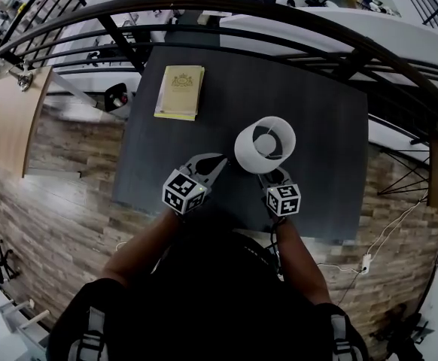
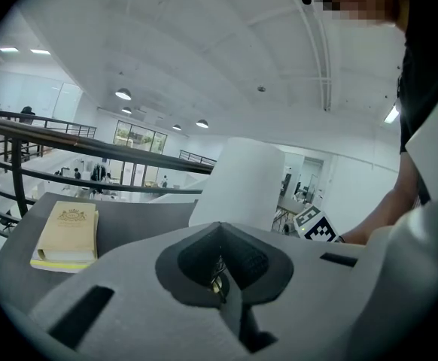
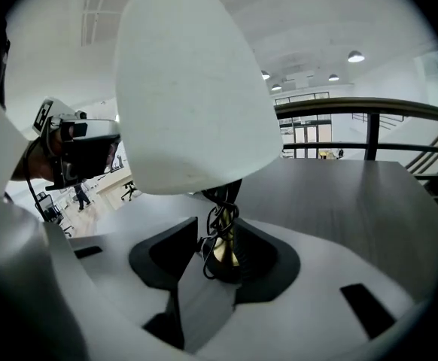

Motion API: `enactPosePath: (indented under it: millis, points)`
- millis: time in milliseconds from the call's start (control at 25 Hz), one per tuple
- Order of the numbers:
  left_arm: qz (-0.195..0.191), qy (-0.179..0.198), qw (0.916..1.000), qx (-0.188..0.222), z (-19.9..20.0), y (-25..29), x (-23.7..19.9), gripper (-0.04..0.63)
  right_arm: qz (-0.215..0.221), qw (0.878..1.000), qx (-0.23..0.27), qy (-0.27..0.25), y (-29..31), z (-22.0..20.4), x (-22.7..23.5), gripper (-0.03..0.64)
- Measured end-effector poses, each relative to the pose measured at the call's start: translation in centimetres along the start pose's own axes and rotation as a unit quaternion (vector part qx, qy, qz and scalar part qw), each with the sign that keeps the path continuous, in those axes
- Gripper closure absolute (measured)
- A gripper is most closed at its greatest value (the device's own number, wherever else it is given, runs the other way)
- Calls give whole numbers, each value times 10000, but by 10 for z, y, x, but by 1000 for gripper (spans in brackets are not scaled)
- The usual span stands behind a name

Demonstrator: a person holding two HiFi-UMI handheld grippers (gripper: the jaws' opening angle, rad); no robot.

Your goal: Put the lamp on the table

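Note:
The lamp point(image 1: 264, 143) has a white drum shade, a brass stem and a black cord wound round it. My right gripper point(image 1: 273, 176) is shut on the stem point(image 3: 225, 243) just below the shade point(image 3: 189, 104). It holds the lamp upright over the near middle of the dark grey table point(image 1: 317, 104); the foot is hidden, so contact with the table is unclear. My left gripper point(image 1: 217, 160) is shut just left of the shade point(image 2: 238, 183). A glint of brass and wire shows in its jaw pocket point(image 2: 220, 277); I cannot tell whether it grips it.
A cream book point(image 1: 180, 92) lies at the table's far left corner point(image 2: 67, 235). Dark curved railings point(image 1: 294, 21) run round the far side of the table, with a drop to a lower floor beyond. A wooden floor point(image 1: 61, 194) surrounds the table.

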State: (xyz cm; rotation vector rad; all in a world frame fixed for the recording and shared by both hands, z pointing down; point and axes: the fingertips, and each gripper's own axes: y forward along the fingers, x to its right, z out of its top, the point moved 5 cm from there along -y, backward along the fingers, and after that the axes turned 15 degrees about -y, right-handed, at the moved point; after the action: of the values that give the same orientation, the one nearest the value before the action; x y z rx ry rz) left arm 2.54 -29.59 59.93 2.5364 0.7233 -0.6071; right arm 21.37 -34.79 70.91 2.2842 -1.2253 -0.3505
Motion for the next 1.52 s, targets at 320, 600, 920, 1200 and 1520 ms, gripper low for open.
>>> enactPosePath:
  millis: [320,600,920,1200,1520]
  points:
    - [256,-43,9993,280,-11,-35,32,586,227,9991,256,-256,-42,5,-30,588]
    - [332,-28,9985,435,-20,-64,48,586,513,9950,729,-459,-71,34,-70,600]
    - [196,126,9985,500,-20,-97,58,586,660,9898,1126,-567,-92,61,-117,601]
    - [53,206,9990,384,-26,-144,58,586,553,9904,1180,-464,-93,73,-161,601]
    - [20,250,9983,522,-70,-231,80,586,474,9872,1414,-568,-126,64,-251,601]
